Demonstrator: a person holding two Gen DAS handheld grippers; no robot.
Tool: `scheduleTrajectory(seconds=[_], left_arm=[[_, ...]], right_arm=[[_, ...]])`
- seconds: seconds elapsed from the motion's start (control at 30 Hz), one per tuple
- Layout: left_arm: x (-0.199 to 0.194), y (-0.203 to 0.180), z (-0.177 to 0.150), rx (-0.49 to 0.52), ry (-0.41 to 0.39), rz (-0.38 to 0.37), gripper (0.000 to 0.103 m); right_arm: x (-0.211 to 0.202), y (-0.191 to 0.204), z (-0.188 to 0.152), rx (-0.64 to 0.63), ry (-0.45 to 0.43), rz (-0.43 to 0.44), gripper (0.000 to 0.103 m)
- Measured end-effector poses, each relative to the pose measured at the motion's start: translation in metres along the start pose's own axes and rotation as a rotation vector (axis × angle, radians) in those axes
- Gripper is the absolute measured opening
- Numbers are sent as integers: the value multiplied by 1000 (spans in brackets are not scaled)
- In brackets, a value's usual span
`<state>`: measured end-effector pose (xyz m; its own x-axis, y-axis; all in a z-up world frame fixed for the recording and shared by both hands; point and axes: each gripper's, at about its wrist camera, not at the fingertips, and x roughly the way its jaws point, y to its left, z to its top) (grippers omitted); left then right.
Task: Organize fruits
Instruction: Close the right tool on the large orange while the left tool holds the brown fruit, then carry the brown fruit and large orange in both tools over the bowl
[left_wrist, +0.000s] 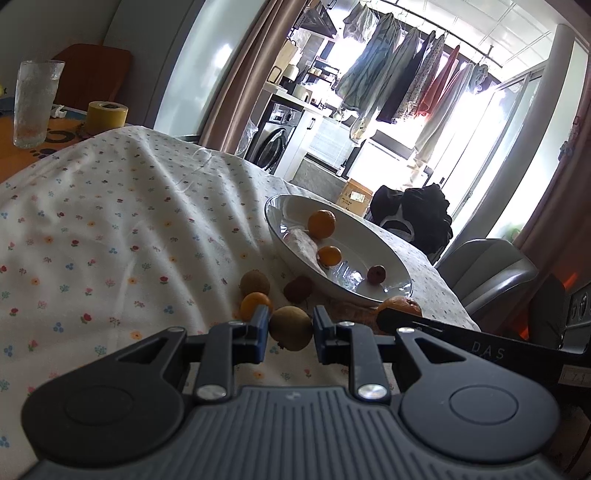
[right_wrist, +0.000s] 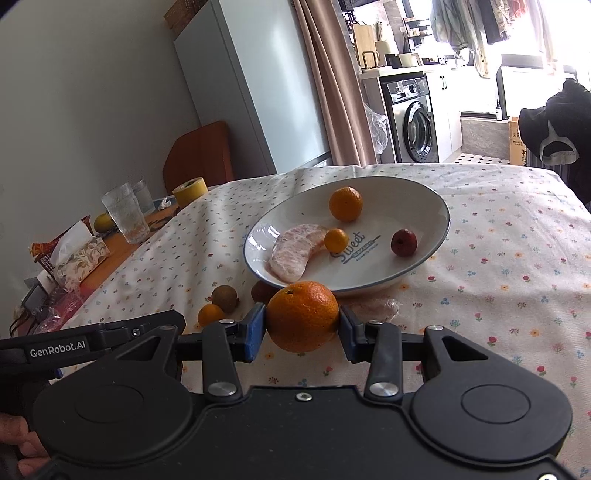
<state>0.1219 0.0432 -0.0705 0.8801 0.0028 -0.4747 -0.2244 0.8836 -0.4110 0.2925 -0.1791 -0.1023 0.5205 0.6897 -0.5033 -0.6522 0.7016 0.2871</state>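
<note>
A white blue-rimmed plate (right_wrist: 439, 206) (left_wrist: 280, 206) sits on the flowered tablecloth. It holds a mandarin (right_wrist: 345, 204), a small kumquat (right_wrist: 336, 240), a dark red fruit (right_wrist: 403, 242) and a peeled pomelo segment (right_wrist: 295, 251). My right gripper (right_wrist: 302, 325) is shut on a large orange (right_wrist: 302, 315) just in front of the plate. My left gripper (left_wrist: 290, 332) is closed around a brown round fruit (left_wrist: 290, 327), both pads against it. Beside it on the cloth lie another brown fruit (left_wrist: 255, 282), a small orange fruit (left_wrist: 255, 302) and a reddish fruit (left_wrist: 297, 290).
A wrapped pale fruit piece (right_wrist: 375, 308) lies by the plate's near rim. At the far left stand glasses (right_wrist: 125, 214), a yellow tape roll (right_wrist: 190, 192) and a tissue pack (right_wrist: 79, 258). A grey chair (left_wrist: 491, 273) and a black garment (left_wrist: 413, 210) stand past the table's edge.
</note>
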Motion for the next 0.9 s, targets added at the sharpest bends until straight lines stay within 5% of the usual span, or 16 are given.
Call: scheduleTrajectory(seconds=[0.9], left_arm=[[19,-33,48,78,-77,-4,23]], right_arm=[[-4,-12,51,-53,-124,14,40]])
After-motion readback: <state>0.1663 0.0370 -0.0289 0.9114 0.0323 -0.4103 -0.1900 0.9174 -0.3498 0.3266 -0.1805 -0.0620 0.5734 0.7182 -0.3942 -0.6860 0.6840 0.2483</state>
